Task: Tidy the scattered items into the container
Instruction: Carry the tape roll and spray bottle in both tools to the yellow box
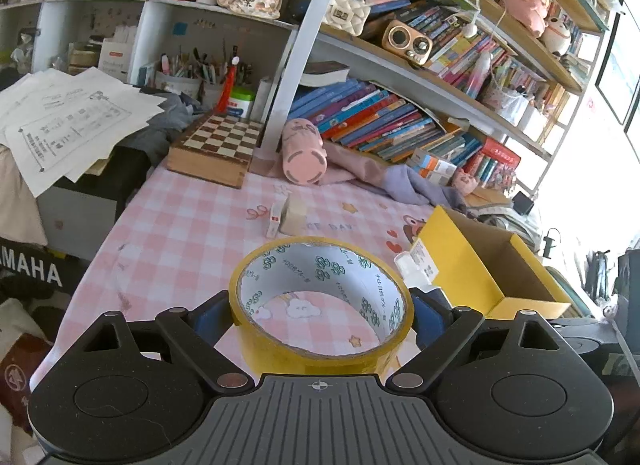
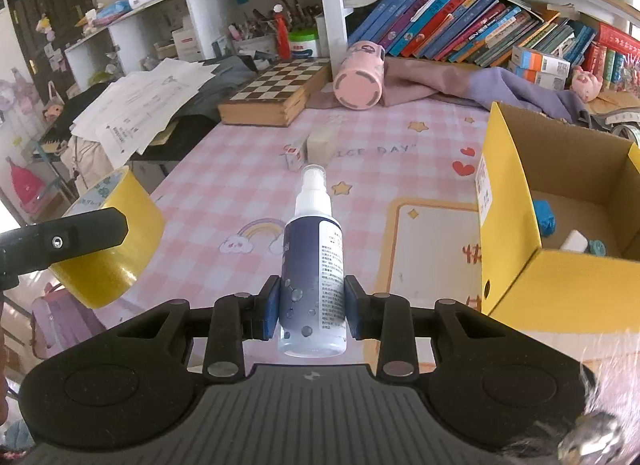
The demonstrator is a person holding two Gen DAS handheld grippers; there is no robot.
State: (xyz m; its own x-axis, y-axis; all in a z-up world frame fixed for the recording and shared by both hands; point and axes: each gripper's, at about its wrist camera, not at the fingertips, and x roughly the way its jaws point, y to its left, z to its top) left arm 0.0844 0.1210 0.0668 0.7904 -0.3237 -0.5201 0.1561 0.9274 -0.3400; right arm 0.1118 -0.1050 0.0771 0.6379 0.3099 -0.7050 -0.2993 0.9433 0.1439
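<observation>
My left gripper (image 1: 322, 319) is shut on a yellow roll of tape (image 1: 320, 357) and holds it above the pink checked tablecloth; the roll also shows at the left of the right wrist view (image 2: 112, 241). My right gripper (image 2: 312, 307) is shut on a small spray bottle (image 2: 314, 261) with a white nozzle, held upright. The yellow cardboard box (image 2: 516, 201) stands open to the right, with a blue item (image 2: 545, 217) and a white item (image 2: 575, 241) inside. In the left wrist view the box (image 1: 460, 261) is at the right. A small white block (image 2: 321, 143) and a little carton (image 2: 293, 155) lie on the cloth.
A wooden chess box (image 2: 276, 93) and a tipped pink cup (image 2: 359, 77) lie at the back of the table. Purple cloths (image 2: 472, 85) are heaped beyond the box. Loose papers (image 2: 140, 105) overhang the left side. Shelves of books rise behind.
</observation>
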